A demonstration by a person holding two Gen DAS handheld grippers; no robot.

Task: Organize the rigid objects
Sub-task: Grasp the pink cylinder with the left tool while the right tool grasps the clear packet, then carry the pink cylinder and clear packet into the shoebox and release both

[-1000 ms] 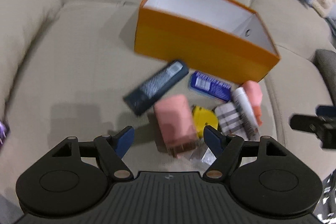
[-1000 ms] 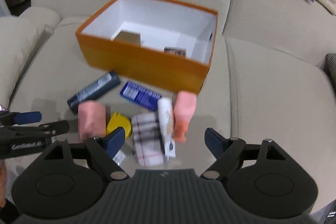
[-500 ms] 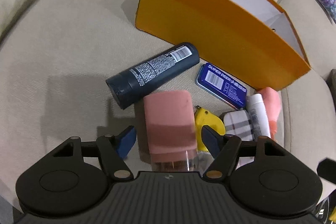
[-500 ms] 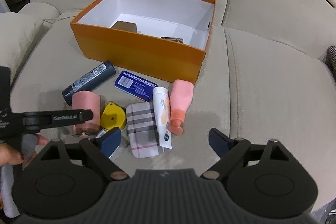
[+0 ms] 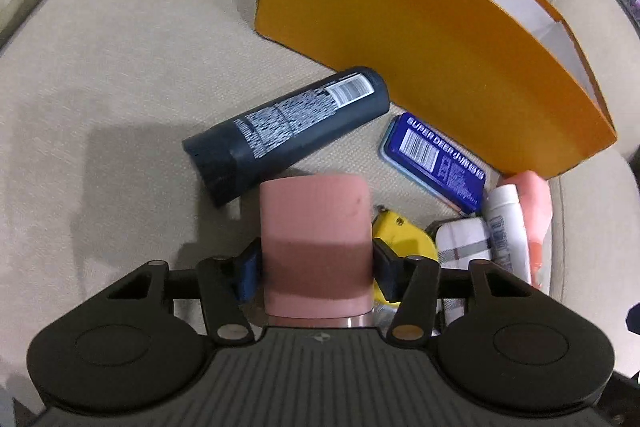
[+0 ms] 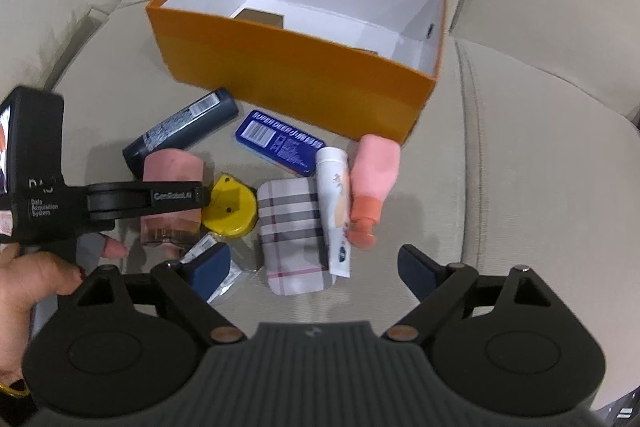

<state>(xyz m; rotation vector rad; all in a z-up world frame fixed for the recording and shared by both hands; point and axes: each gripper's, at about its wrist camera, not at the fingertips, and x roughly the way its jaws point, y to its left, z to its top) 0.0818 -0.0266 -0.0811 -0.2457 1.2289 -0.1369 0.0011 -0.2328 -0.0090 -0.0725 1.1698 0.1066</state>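
Closing on the pink jar (image 5: 316, 227): left gripper (image 5: 316, 263) jaws are coming together with the jar between them, pads at or right against both its sides in the left wrist view. A second ago those jaws stood wide above the pile with the jar in front of them; since then the gripper has dropped down over it and the gap has shrunk to about jar width. Jar lies on the sofa (image 5: 120, 87), just beside the dark bottle (image 5: 288, 127) and touching or nearly touching the yellow disc (image 5: 400, 235). Not lifted yet.

Right gripper (image 6: 316, 267) jaws spread wide, nothing between them, hovering over the plaid case (image 6: 292, 211), a bit lower and wider than a second ago. White tube (image 6: 336, 211) lies on the case's edge, pink bottle (image 6: 372, 183) just beside the tube, blue tin (image 6: 280, 143) near the box. A clear wrapper (image 6: 216, 267) sits by the right gripper's left finger.

Orange box (image 6: 296, 59) is open, behind the pile, with a brown item (image 6: 260, 17) already inside, and a second one barely showing over the front wall.

Meaning for the task: the grasp on the jar is about set, so the likely step is lift and carry into the box. Most items are not yet sorted. Risk: the jar looks round and smooth and could roll or slip if the pinch is off-centre; the lift may also nudge the disc and bottle. Right looks lined up for the case or tube.
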